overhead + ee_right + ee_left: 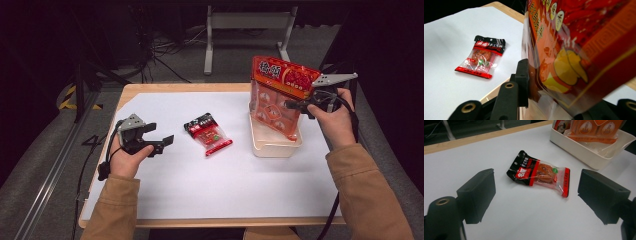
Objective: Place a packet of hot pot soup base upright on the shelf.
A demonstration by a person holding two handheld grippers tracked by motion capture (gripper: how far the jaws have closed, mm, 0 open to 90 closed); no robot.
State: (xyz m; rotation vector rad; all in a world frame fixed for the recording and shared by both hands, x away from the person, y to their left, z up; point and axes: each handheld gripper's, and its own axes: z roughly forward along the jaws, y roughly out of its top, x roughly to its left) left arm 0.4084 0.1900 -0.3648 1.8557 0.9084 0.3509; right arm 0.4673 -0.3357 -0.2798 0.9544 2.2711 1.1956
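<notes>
At the right side of the table, the right gripper is clamped on the upper edge of a large orange-red snack bag, its black jaws pinching the crinkled plastic from either side. The bag hangs upright from that grip, its lower end down inside a cream plastic tub that sits on the white table sheet. In the right gripper view the bag's printed red and yellow face crowds in just beside the jaw. Over on the left, the left gripper is held low over the sheet with its jaws standing wide apart and nothing between them. It is aimed toward a small red-and-black snack packet, which lies flat on the sheet between the two grippers, well apart from the tub and from the jaws. A wooden table edge frames the sheet at the far side.
</notes>
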